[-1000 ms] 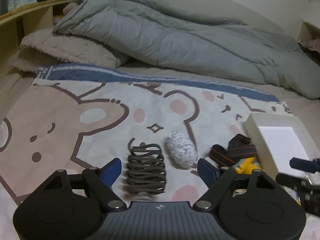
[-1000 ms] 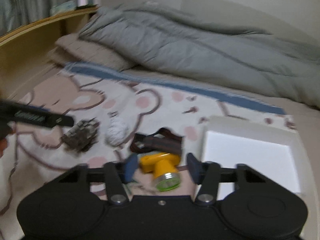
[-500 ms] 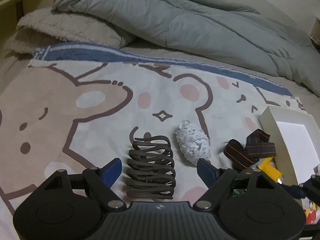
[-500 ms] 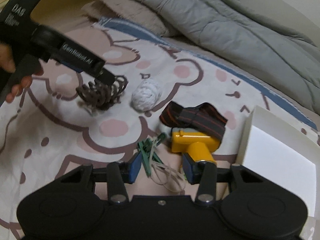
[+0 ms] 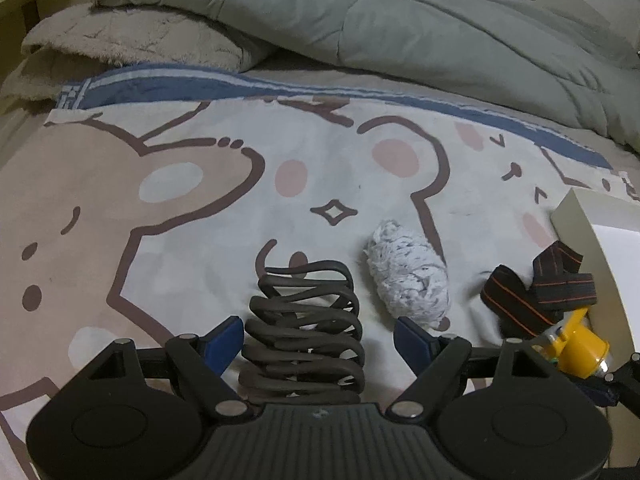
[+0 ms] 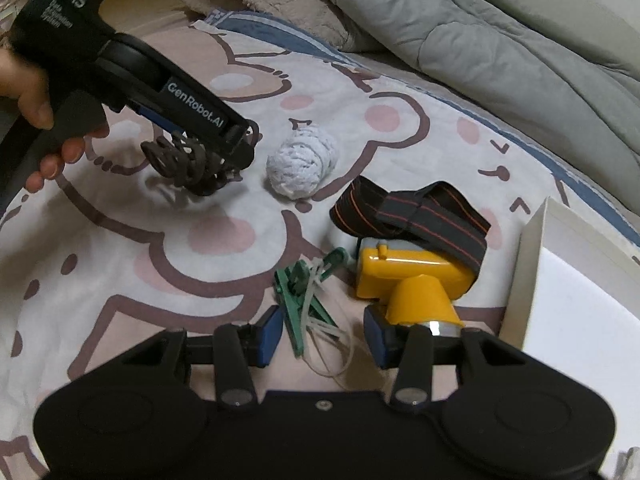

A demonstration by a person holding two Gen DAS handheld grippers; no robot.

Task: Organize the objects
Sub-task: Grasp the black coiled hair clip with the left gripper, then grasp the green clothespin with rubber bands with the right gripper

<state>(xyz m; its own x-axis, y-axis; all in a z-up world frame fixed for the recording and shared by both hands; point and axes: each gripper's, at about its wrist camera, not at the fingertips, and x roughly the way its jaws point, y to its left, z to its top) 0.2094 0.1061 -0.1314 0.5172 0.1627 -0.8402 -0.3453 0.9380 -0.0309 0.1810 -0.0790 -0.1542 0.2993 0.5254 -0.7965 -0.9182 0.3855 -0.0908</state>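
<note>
A dark coiled cord bundle (image 5: 306, 328) lies on the bear-print blanket between the open fingers of my left gripper (image 5: 320, 338); it also shows in the right wrist view (image 6: 188, 164) under the left gripper (image 6: 236, 148). A white yarn ball (image 5: 406, 276) (image 6: 302, 164) lies to its right. A yellow headlamp (image 6: 412, 280) with a black striped strap (image 6: 412, 216) lies beside a white box (image 6: 576, 300). My right gripper (image 6: 320, 336) is open around a green clip with white ties (image 6: 308, 296).
A grey duvet (image 5: 380, 20) and a beige pillow (image 5: 132, 36) lie at the back of the bed. A wooden bed frame (image 5: 24, 4) runs along the left. The headlamp (image 5: 580, 346) and box (image 5: 600, 248) sit at the right in the left wrist view.
My left gripper has moved forward and down so the cord bundle sits between its fingers. My right gripper has moved left from the headlamp and lowered over the green clip.
</note>
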